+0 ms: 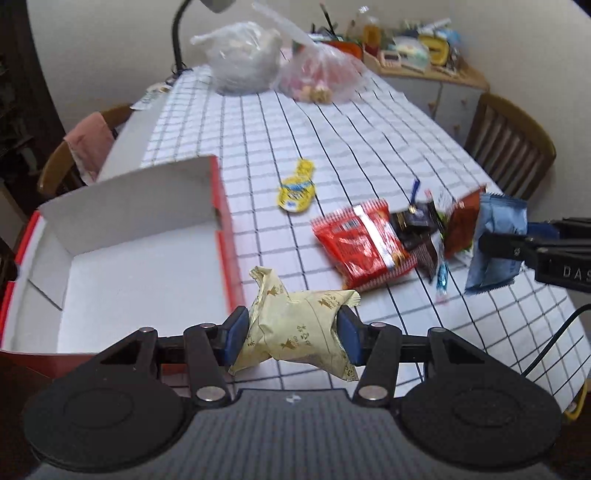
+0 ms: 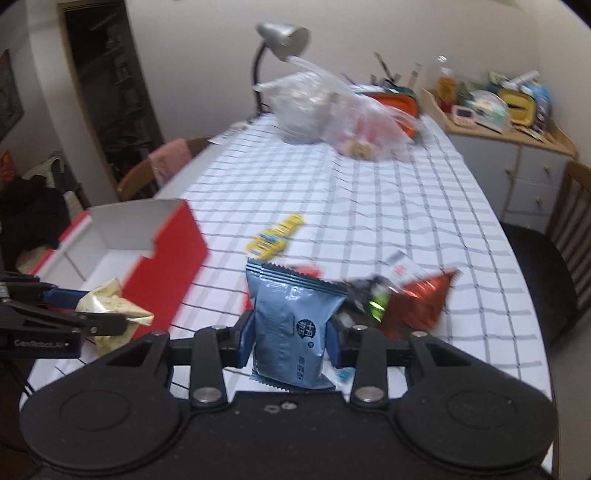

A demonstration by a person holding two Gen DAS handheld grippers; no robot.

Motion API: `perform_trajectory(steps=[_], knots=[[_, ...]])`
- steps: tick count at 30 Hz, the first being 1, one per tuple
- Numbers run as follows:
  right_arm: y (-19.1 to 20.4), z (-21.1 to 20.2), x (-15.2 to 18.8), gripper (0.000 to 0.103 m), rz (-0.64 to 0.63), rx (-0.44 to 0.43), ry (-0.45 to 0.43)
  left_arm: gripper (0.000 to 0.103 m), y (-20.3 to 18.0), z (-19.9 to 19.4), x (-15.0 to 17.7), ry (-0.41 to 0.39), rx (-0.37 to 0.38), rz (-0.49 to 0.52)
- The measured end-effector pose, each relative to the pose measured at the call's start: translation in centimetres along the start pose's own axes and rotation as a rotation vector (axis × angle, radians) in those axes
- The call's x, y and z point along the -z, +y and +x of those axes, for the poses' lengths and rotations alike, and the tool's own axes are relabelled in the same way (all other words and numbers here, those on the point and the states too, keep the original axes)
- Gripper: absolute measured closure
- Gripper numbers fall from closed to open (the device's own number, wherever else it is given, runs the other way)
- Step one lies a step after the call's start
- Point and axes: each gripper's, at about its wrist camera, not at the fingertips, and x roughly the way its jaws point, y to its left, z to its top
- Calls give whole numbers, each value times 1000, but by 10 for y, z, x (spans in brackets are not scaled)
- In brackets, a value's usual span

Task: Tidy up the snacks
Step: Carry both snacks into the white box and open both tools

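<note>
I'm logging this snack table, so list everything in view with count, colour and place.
box: one, red outside, white inside, open, left side of table
cream packet: one, pale yellow, held in left gripper beside the box
blue packet: one, blue, held in right gripper
yellow packet: one, yellow, on the cloth mid-table
red packet: one, red, in the snack pile at right
dark packets: several, dark and brown-red, same pile, blurred
plastic bags: two, clear, far end
lamp: one, grey, far end
tablecloth: one, white with dark grid
chairs: wooden, both sides
left gripper: shut
right gripper: shut
</note>
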Motion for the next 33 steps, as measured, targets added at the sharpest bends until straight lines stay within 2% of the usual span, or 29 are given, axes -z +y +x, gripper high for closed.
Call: perform_trajectory(steps=[9,20,33], knots=[[77,19,-36,66,-51,-75,4,51,66,-25,-13,-55,-45,-37],[164,70,-57,66,-109,-102,42,51,154,-23,-17,-75,-105,-69],[225,167,-46,66,-185,-92,241,51,223,8,4,-1,-138,-107]])
